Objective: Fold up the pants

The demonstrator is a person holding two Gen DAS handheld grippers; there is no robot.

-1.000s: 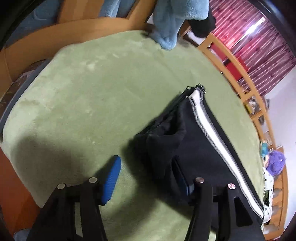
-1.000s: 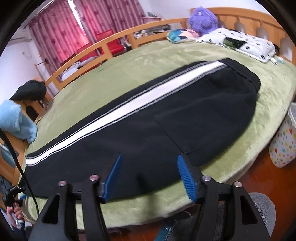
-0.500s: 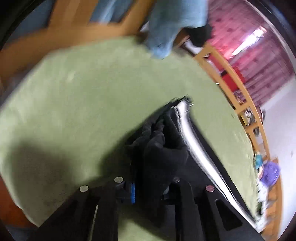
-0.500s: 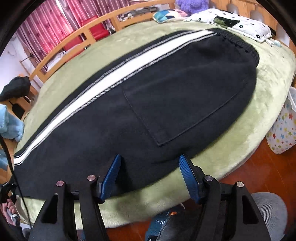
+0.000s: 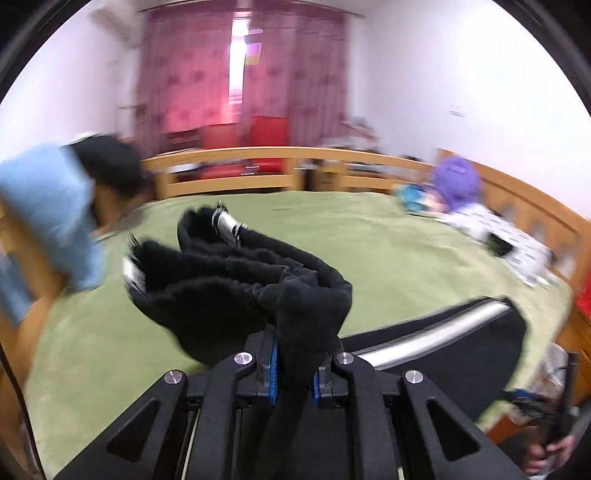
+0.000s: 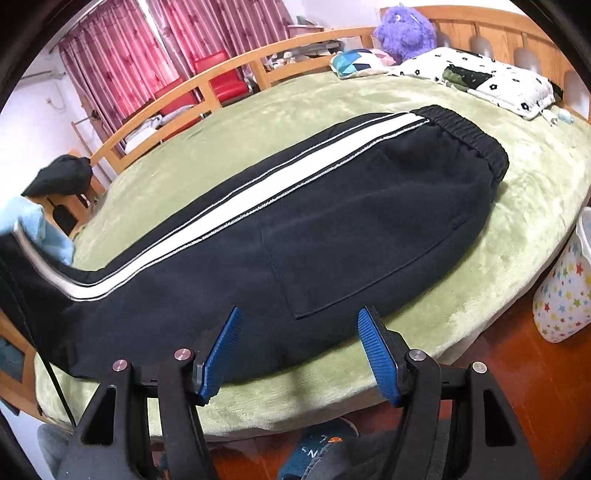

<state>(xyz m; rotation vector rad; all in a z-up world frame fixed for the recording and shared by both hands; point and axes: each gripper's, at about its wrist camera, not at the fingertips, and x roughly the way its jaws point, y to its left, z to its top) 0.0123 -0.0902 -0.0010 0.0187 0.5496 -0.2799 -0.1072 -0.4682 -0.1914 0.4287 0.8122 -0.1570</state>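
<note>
Black pants [image 6: 332, 229] with a white side stripe lie lengthwise on the green bed cover [image 6: 280, 110], folded leg on leg, waistband at the far right. My left gripper [image 5: 293, 373] is shut on the pants' leg cuffs [image 5: 236, 273] and holds them lifted above the bed, the fabric bunched over its fingers. In the right wrist view the lifted leg end [image 6: 33, 266] rises at the far left. My right gripper [image 6: 299, 354] is open and empty, at the near edge of the pants by the back pocket, just above the bed edge.
A wooden bed rail [image 6: 229, 77] curves round the far side. A dotted pillow [image 6: 476, 77], a purple plush toy [image 6: 402, 29] and a patterned cushion lie at the head. A light blue cloth [image 5: 48, 210] hangs at the foot. A star-patterned bin [image 6: 561, 306] stands on the floor.
My left gripper shut on the leg cuffs and lifted them off the bed, swinging up toward the waistband. My right gripper stayed open and shifted slightly along the pants' near edge.
</note>
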